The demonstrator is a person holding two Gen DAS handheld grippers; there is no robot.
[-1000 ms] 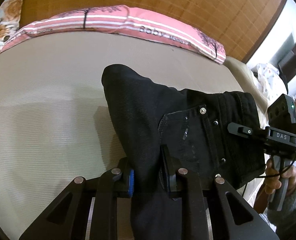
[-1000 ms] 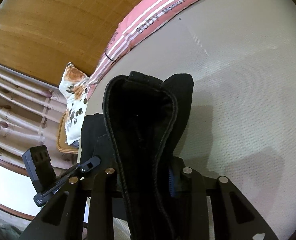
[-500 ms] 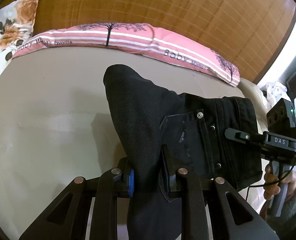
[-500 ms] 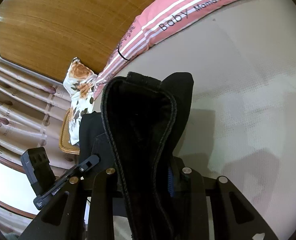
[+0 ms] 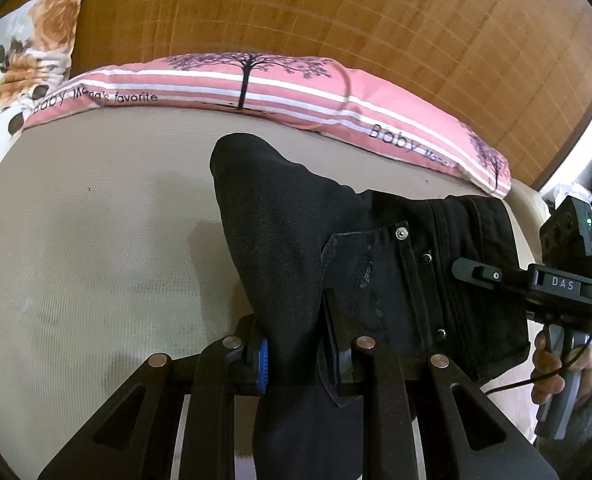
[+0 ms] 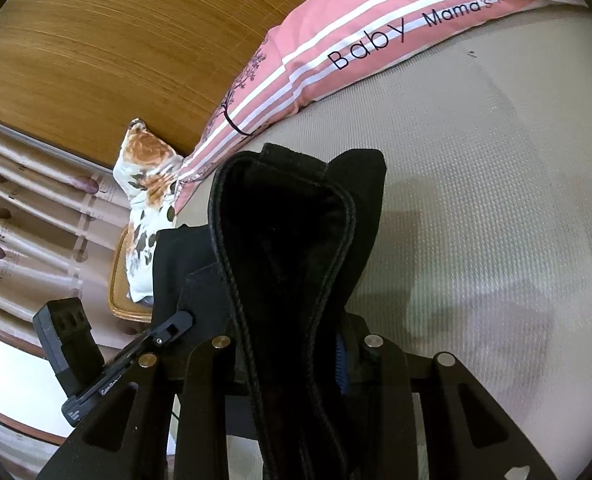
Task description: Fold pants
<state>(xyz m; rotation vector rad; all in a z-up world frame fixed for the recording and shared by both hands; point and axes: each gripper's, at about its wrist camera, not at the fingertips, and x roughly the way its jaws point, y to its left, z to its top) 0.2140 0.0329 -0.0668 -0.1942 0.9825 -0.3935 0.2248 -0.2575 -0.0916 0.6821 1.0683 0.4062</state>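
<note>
1. Spreading wide under everything, the beige mattress (image 5: 96, 248) is the landmark; bare surface runs from the garment out to its far edge and to both sides.
2. Lining the mattress's far edge, a pink striped pillow (image 5: 256, 88) lies against a wooden headboard (image 5: 336, 12); a floral pillow (image 5: 28, 60) sits at the far left corner.
3. Hanging above the mattress, the black pants (image 5: 296, 248) are bunched and lifted, waistband and pocket rivets toward the mattress's right edge; their lower part drops out of frame between the tool arms.
4. Clamping a thick fold of pants, the left gripper (image 5: 294, 350) has its fingers pressed against the cloth on both sides.
5. Pinching a seamed edge of the pants (image 6: 292, 264), the right gripper (image 6: 296, 356) is closed on it too; its left pad is hidden behind fabric.
6. Showing only at the mattress's right edge, a hand (image 5: 556, 364) holds the other tool's handle, partly cut off.
</note>
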